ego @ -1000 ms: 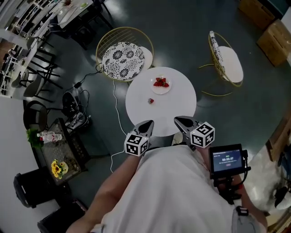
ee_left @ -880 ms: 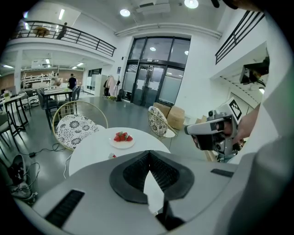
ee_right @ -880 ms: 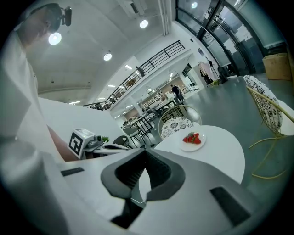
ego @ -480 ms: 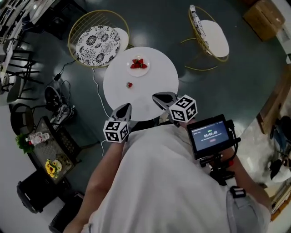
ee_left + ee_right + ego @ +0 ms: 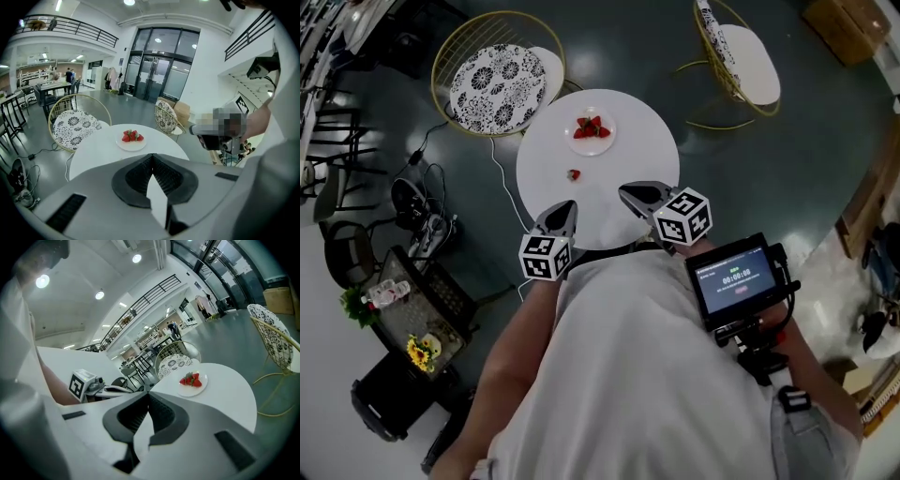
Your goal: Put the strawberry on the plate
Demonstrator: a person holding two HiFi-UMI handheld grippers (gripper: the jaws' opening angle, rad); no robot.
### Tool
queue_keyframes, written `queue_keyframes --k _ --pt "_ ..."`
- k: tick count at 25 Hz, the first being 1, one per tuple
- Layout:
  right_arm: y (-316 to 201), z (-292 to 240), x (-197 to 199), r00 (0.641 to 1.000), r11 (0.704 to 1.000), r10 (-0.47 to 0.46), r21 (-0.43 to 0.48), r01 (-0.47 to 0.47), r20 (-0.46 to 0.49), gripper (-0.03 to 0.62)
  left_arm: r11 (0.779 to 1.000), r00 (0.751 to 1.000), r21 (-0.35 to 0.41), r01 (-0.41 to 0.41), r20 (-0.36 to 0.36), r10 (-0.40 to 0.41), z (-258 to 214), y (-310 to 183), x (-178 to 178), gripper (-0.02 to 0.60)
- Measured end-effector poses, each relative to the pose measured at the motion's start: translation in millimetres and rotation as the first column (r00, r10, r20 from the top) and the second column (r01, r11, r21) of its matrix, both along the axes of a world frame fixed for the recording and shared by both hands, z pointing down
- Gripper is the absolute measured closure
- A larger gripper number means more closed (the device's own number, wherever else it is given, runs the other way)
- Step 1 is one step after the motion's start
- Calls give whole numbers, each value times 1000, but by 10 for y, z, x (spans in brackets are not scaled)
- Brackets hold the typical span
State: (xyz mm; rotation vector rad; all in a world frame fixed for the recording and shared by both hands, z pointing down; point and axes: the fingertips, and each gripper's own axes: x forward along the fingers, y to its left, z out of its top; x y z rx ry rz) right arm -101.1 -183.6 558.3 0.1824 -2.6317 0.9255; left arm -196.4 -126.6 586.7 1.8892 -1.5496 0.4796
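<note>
Loose strawberry [image 5: 574, 174] lies on round white surface [image 5: 628, 159], near plate [image 5: 592, 149] on person's side, not touching it. Other strawberries [image 5: 591, 127] sit on plate. Left claw [image 5: 568, 206] closed, empty, well apart from plate. Right claw [image 5: 625, 192] likewise closed, empty.

Small red strawberry [image 5: 574, 174] on table, near white plate [image 5: 592, 148] holding perhaps three berries
</note>
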Motion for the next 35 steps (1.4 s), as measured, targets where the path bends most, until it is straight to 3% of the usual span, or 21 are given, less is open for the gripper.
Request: queue_keyframes --k 8,16,27,35 --pt "-317 410 -289 999 998 29 -51 -31 -33 586 995 1000 -103 -5 -17 4 506 -262 -397 575" --pt "-380 578 -331 998 995 56 -86 -59 -40 586 976 998 -209 -55 7 58 873 -321 -462 574" --pt "-364 825 -276 994 988 85 -121 -94 -74 586 943 973 -299 -147 128 192 1249 -364 -597 574" --pt "-304 953 -189 989 980 118 -147 -130 -91 586 926 966 -338 -168 133 224 1363 -342 -601 572"
